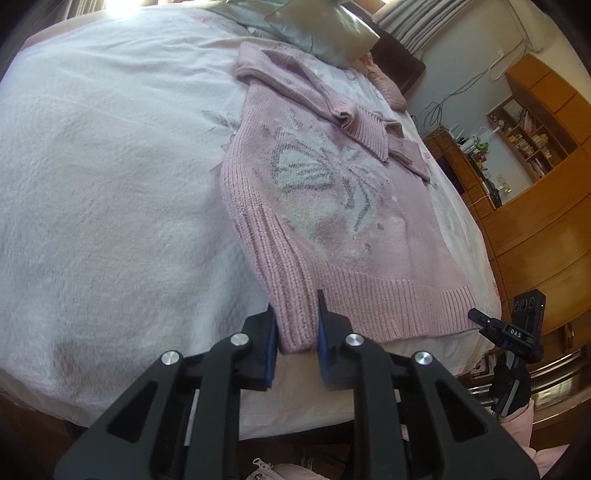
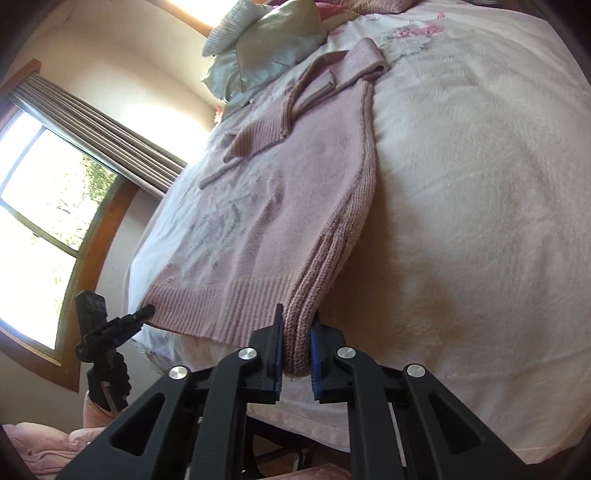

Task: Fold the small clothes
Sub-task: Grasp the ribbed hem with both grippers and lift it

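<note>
Pink knitted sweater with a white butterfly motif [image 1: 332, 206] lies flat on the bed's fuzzy white blanket [image 1: 110, 184], hem at the near edge. Left gripper [image 1: 295, 332] is narrowed onto a ribbed cuff [image 1: 295, 325] at the hem's left corner — blue pads against the knit. Right gripper [image 2: 297, 354] pinches the other ribbed cuff [image 2: 297, 347] likewise. Satin pillows [image 1: 332, 33] sit past the collar.

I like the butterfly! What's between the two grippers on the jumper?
The ribbed bottom hem of the pink sweater runs between the left gripper and right gripper; each clamps a hem corner. Both views show it.
</note>
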Demonstrator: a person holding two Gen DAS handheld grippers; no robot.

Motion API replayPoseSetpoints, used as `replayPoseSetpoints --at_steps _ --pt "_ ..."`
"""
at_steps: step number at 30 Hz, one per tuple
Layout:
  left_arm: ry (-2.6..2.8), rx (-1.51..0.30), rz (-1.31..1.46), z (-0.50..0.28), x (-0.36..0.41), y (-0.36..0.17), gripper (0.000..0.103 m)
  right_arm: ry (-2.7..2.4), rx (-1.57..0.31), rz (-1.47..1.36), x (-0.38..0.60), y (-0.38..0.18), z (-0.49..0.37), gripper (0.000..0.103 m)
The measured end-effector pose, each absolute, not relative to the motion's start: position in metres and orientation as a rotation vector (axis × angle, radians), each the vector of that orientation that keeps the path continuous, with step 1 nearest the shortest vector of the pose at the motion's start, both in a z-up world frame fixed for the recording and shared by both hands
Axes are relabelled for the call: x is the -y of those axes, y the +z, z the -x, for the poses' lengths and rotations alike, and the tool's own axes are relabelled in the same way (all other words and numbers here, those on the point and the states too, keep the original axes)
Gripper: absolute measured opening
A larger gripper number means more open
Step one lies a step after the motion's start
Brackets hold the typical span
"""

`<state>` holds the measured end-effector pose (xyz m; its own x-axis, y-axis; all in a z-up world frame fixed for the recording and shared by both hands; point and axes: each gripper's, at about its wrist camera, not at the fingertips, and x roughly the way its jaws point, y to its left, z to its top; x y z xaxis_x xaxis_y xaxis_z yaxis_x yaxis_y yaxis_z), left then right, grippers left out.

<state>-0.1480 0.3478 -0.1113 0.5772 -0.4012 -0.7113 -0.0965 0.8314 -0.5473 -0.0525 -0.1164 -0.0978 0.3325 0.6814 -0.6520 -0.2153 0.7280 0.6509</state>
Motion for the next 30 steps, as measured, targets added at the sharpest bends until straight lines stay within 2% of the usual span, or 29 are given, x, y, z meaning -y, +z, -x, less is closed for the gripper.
replayPoseSetpoints --at_steps 7,12,30 --pt "-0.199 -0.873 0.583 0.117 -0.356 -0.083 0.016 0.638 -1.006 -0.543 0.123 -0.058 0.024 0.011" --pt "-0.173 -0.841 0.602 0.085 -0.37 -0.073 0.016 0.628 -0.995 -0.591 0.123 -0.05 -0.011 0.011" --pt "-0.081 -0.925 0.664 -0.032 -0.401 -0.119 0.016 0.531 -1.116 -0.629 0.113 -0.094 -0.144 0.011"
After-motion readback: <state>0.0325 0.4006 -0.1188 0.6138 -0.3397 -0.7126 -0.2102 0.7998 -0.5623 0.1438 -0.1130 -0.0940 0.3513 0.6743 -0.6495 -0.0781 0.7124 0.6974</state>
